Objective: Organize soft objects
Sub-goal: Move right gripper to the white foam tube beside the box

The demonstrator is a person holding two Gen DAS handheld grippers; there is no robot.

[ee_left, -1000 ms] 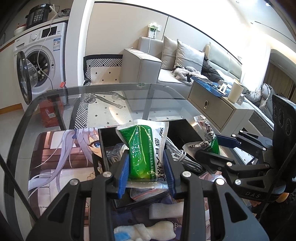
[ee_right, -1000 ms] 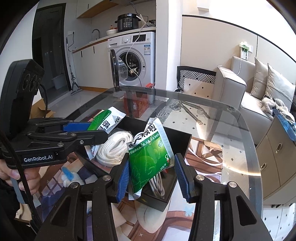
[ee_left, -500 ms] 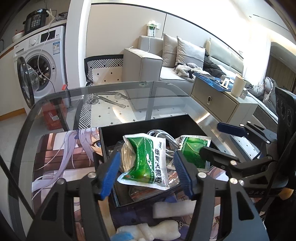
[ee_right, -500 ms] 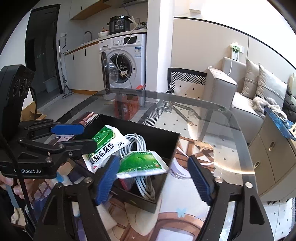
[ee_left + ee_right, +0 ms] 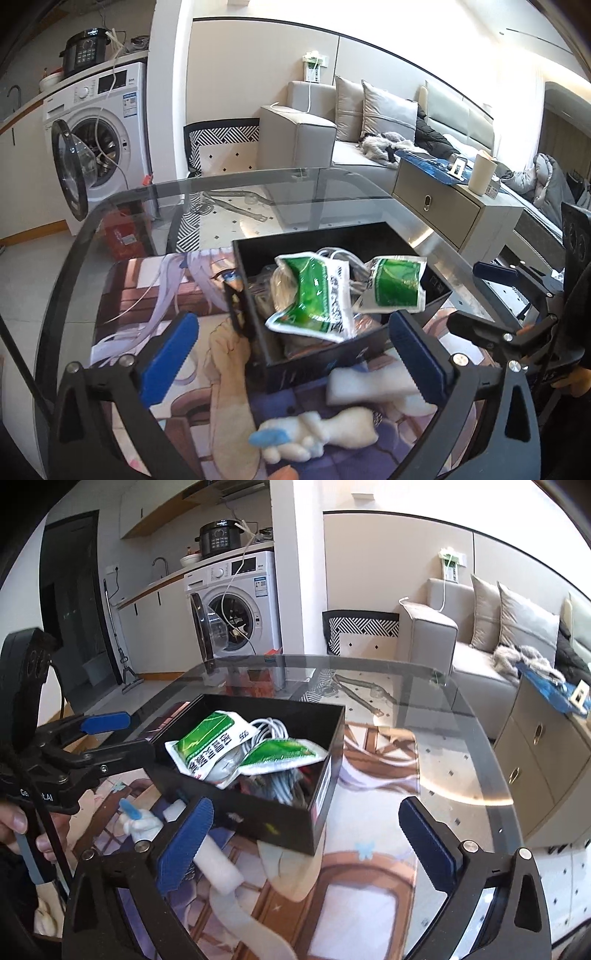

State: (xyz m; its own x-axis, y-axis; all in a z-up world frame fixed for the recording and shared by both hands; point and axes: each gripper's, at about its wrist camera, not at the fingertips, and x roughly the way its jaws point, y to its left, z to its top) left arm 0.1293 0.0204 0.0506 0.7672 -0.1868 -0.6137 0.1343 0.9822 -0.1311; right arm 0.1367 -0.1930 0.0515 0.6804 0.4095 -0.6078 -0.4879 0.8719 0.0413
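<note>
Left wrist view: left hand-held gripper [image 5: 295,350] jaws opening, wide apart, nothing between the pads. Ahead, frame centre, black box [image 5: 255,295] on the glass surface [image 5: 332,184]; two green sachets [image 5: 314,299] lie loose on top of its contents. Next soft piece, a white foam block [image 5: 369,384], lies lower right, just in front of the box, long axis across the frame, between the jaws' line. Right wrist view: right hand-held gripper [image 5: 306,842] jaws opening too, empty. Box upper centre; white foam roll [image 5: 221,867] lower left beside its left pad, long axis diagonal. The left looks nearer the foam.
</note>
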